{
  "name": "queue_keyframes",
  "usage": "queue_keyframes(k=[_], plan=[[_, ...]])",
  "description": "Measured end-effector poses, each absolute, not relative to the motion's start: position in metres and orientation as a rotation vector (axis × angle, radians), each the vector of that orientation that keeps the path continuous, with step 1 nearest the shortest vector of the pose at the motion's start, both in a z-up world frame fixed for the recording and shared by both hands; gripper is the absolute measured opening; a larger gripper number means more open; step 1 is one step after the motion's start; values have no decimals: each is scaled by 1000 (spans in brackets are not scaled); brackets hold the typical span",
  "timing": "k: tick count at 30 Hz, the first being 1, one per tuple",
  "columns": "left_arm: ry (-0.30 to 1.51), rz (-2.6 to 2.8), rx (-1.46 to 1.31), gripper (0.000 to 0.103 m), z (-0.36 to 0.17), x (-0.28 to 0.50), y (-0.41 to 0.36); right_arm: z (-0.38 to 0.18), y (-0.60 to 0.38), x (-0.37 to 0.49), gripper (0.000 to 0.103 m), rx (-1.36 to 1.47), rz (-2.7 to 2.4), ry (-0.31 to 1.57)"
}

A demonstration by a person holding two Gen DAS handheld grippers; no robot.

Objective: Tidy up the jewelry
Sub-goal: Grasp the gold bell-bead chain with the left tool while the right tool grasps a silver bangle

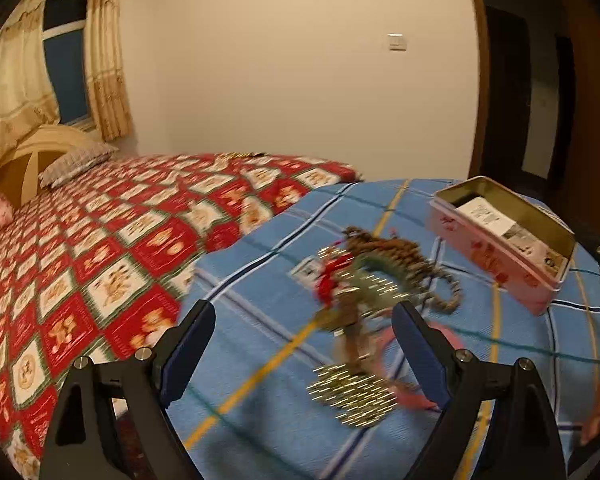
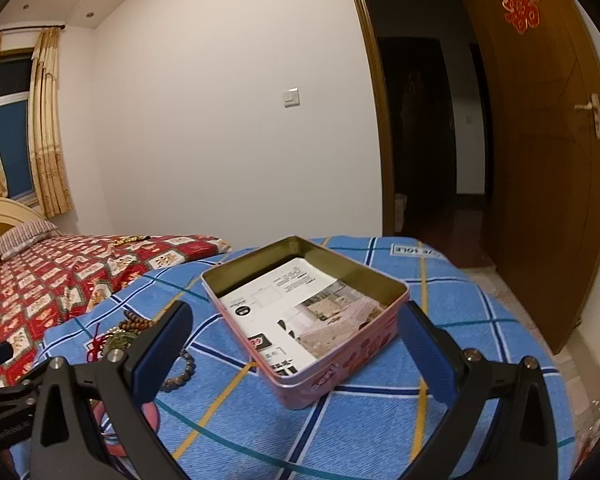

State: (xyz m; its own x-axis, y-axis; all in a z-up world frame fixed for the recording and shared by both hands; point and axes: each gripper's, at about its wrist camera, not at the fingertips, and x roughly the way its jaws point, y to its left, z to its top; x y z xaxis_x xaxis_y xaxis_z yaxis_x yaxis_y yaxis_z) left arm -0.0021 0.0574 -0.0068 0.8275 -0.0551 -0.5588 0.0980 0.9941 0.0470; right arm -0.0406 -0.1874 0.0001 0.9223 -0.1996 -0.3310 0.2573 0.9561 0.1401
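A blurred heap of jewelry [image 1: 376, 280] with brown bead strings, a red knot and gold chains lies on the blue checked cloth [image 1: 260, 288]. My left gripper [image 1: 304, 320] is open and empty just above and before the heap. An open pink tin box [image 1: 504, 240] lined with printed paper stands to the right of the heap. In the right wrist view the tin [image 2: 308, 316] sits between the fingers of my open, empty right gripper [image 2: 296, 324], a little beyond them. Beads [image 2: 138, 326] lie to its left.
A bed with a red patterned cover [image 1: 80, 256] adjoins the blue cloth on the left, with a pillow [image 1: 76, 162] at its head. A dark doorway [image 2: 428, 140] and an open wooden door [image 2: 540, 180] are at the right. The left gripper's body [image 2: 4, 392] shows at lower left.
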Motion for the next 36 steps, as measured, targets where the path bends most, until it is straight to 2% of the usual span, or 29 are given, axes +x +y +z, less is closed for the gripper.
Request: queue_keyframes(k=[2,5,8,10,14,18,21,23,24,25,28,30,31,32,36], plan=[[619,-89,53,90,-11,-2,68,0,-188,-39,100,206,-199,337],[658,-104,56,90,-17,-1,73,-2,-181,-33,91,230,-90,405],[671,-108,106,90,-22,-3,70,-8,-164,-22,71,204,42,502],[687,-141,123,90,-25,-4,69,-13,-147,-15,53,169,143,572],[697,-172,120,90,-26,-6,72,-20,-122,2,50,131,273,652],[719,-193,110,90,-28,-7,76,-32,-93,29,38,44,347,750],[739,-209,114,90,-32,-7,77,-45,-78,45,36,-3,353,833],[746,-212,126,90,-34,-8,76,-47,-75,46,29,-31,341,827],[749,-213,129,90,-35,-7,76,-47,-75,46,19,-30,349,826],[751,-214,128,90,-35,-7,76,-45,-78,45,13,-23,357,817],[758,-235,106,90,-37,-6,74,-40,-88,43,8,24,374,773],[764,-254,91,82,-37,-5,72,-30,-99,34,8,72,391,704],[773,-262,88,72,-38,-3,71,-27,-102,32,8,83,390,684],[785,-271,88,68,-39,-2,68,-24,-104,30,8,93,385,663],[823,-305,89,68,-45,1,57,-26,-110,32,10,121,392,669]])
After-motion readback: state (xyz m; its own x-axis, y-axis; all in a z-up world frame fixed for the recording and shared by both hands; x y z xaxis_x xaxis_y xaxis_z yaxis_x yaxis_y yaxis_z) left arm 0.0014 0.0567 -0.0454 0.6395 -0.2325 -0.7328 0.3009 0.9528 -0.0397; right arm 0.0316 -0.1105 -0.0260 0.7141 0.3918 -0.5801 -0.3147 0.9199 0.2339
